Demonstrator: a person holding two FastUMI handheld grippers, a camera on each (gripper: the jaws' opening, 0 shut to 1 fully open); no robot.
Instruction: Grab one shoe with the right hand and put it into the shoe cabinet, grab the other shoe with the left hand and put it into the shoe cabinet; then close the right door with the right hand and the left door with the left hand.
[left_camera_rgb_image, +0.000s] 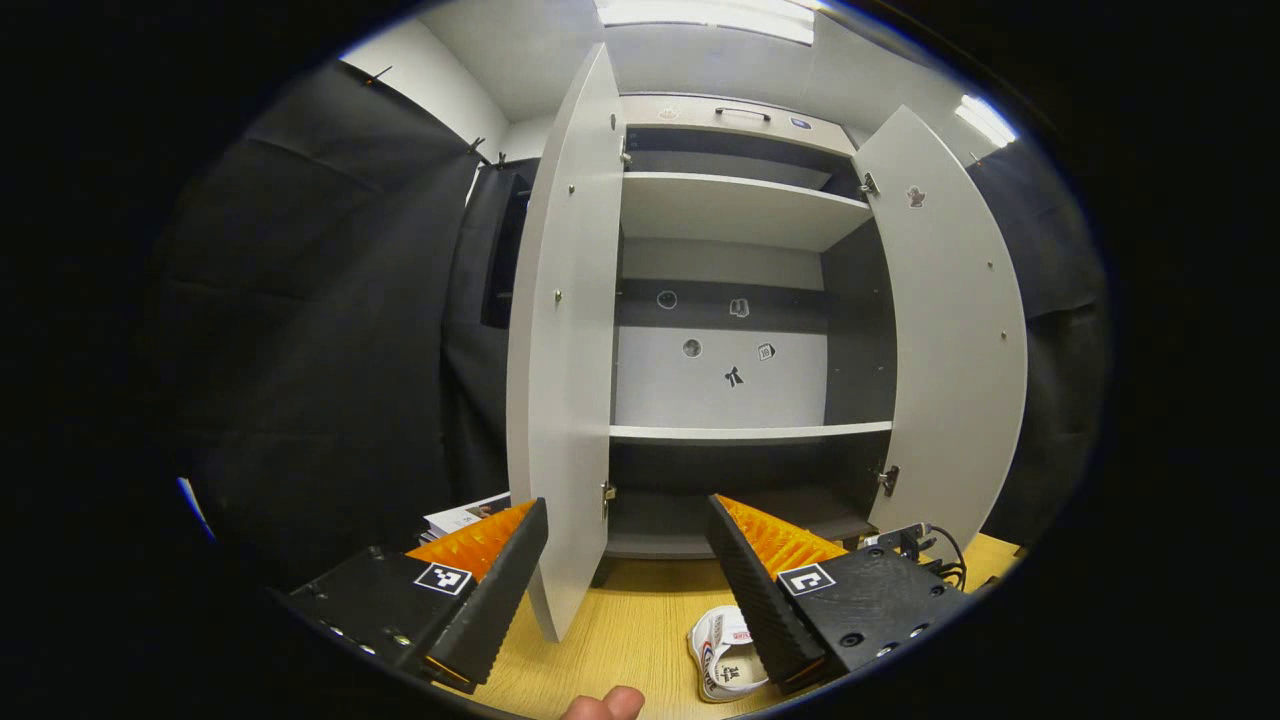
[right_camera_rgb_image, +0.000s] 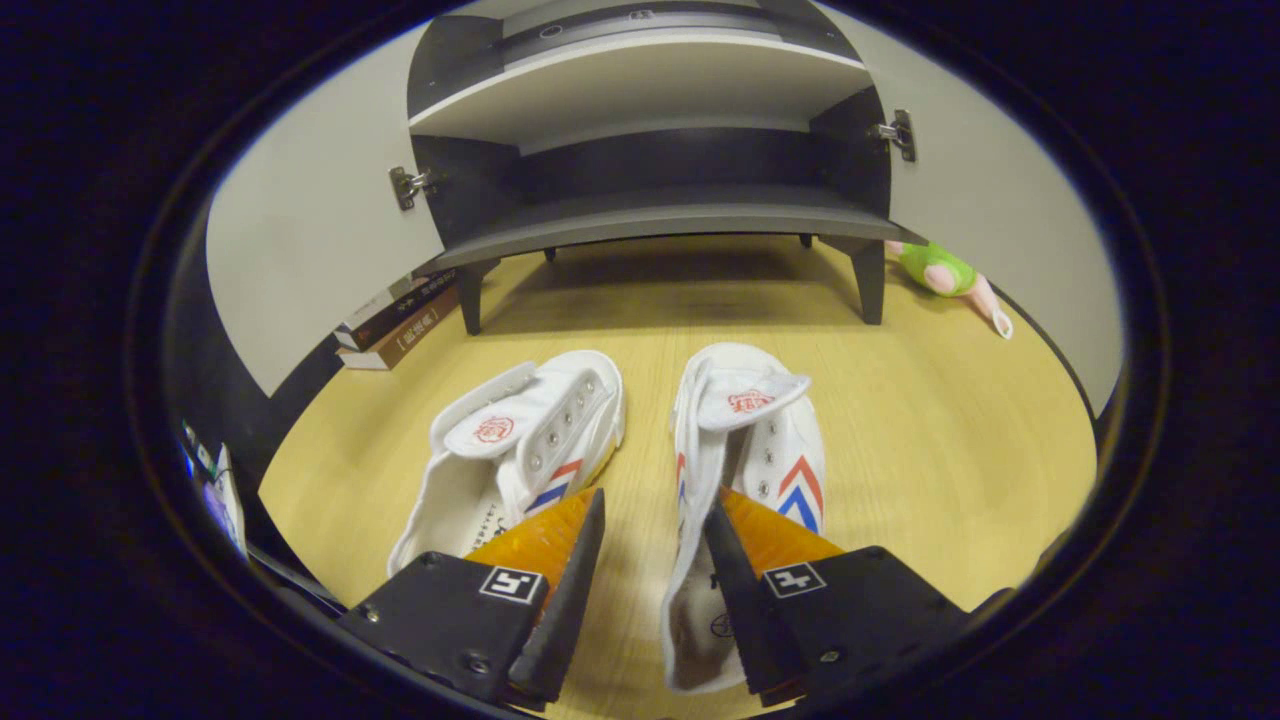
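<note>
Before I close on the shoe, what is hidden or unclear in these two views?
- Right shoe: heel covered by the right gripper, right gripper view; contact unclear.
- Shoe: mostly behind a left gripper finger, left gripper view.
- Books: partly behind the left door.

One shoe cabinet (right_camera_rgb_image: 660, 215) on the wooden table (right_camera_rgb_image: 950, 430), with two doors, the left door (left_camera_rgb_image: 565, 340) and the right door (left_camera_rgb_image: 955, 330), both swung open, and three shelf boards counted inside: top shelf (left_camera_rgb_image: 735, 205), middle shelf (left_camera_rgb_image: 750, 433), bottom shelf (right_camera_rgb_image: 660, 222). Two white shoes in front of the cabinet: left shoe (right_camera_rgb_image: 520, 440) and right shoe (right_camera_rgb_image: 745, 440), side by side. Left of the cabinet one stack of books (right_camera_rgb_image: 395, 320), at least three; right of it one green-and-pink toy (right_camera_rgb_image: 945, 272), and two grippers, the left gripper (left_camera_rgb_image: 628, 520) and the right gripper (right_camera_rgb_image: 652, 505).
</note>
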